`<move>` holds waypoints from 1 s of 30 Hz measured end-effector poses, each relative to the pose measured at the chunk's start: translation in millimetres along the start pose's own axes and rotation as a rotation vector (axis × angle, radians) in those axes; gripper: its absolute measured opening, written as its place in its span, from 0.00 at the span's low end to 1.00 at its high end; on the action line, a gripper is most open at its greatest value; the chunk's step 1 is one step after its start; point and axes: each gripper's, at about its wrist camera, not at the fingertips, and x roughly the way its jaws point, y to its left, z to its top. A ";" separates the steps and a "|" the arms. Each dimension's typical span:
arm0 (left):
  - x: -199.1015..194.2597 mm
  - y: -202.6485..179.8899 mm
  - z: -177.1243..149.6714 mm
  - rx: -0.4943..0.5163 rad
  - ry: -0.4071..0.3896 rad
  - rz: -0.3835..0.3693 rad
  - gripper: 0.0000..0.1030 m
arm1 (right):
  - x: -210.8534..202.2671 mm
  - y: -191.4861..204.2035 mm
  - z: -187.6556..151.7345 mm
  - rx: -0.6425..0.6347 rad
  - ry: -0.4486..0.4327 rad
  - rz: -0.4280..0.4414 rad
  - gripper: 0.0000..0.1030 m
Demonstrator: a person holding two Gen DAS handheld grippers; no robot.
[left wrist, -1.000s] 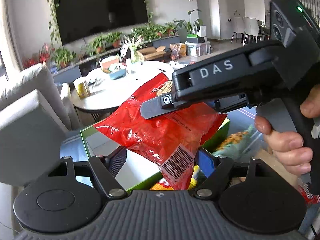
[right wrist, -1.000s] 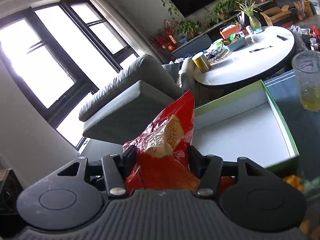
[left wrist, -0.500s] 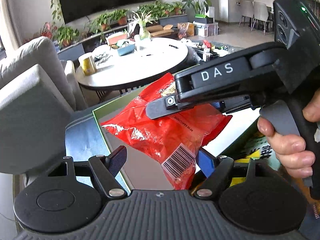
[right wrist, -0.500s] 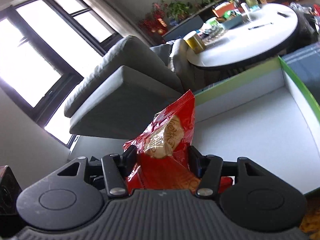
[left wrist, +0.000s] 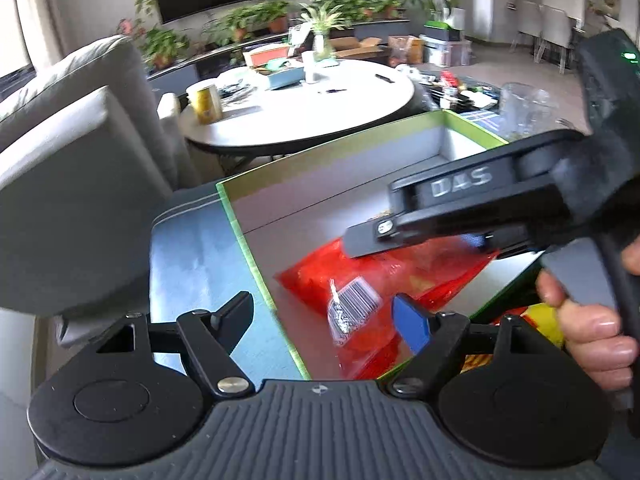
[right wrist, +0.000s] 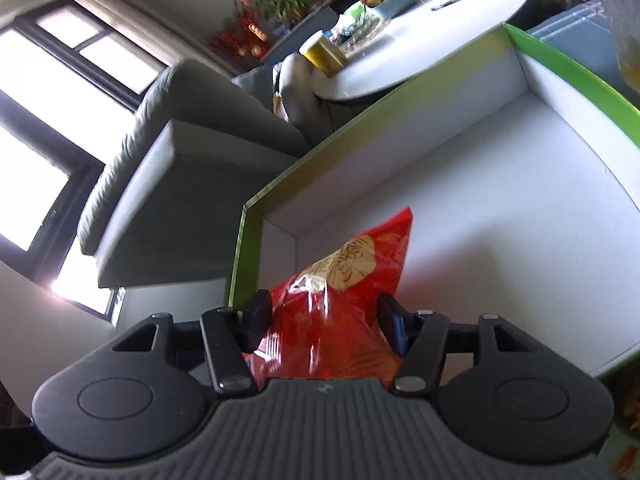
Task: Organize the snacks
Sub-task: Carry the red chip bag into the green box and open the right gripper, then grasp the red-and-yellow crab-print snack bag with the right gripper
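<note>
A red snack bag (right wrist: 340, 304) with a barcode (left wrist: 356, 302) is held between the jaws of my right gripper (right wrist: 326, 318), which is shut on it. The bag sits low inside the green-rimmed box (right wrist: 560, 60) with a white floor, near its left corner. In the left wrist view the bag (left wrist: 384, 276) lies in the box (left wrist: 256, 256) under the right gripper's body (left wrist: 480, 208). My left gripper (left wrist: 328, 316) is open and empty just in front of the bag's near end.
A grey sofa (left wrist: 72, 152) stands to the left. A round white table (left wrist: 304, 108) with a yellow can (left wrist: 206, 102) and clutter is behind the box. A glass cup (left wrist: 524, 108) stands by the box's far right corner. Other snack packets (left wrist: 536, 320) lie right of the box.
The right gripper has lowered the red bag down into the box. The left gripper has pulled back and stays open, with the bag no longer reaching between its fingers.
</note>
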 end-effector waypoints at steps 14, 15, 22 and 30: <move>-36.6 -1.4 -16.9 -0.099 -0.071 -0.005 0.72 | -98.6 22.8 -9.3 -0.211 -0.146 0.084 0.76; -39.0 -4.0 -19.5 -0.095 -0.072 -0.008 0.72 | -102.8 21.9 -14.8 -0.232 -0.148 0.075 0.76; -49.8 -21.3 -46.3 -0.101 -0.052 0.000 0.72 | -94.3 11.6 -44.4 -0.255 -0.039 0.068 0.77; -61.4 -33.6 -88.4 -0.143 0.013 -0.097 0.72 | -101.5 -5.9 -91.8 -0.213 0.085 0.081 0.76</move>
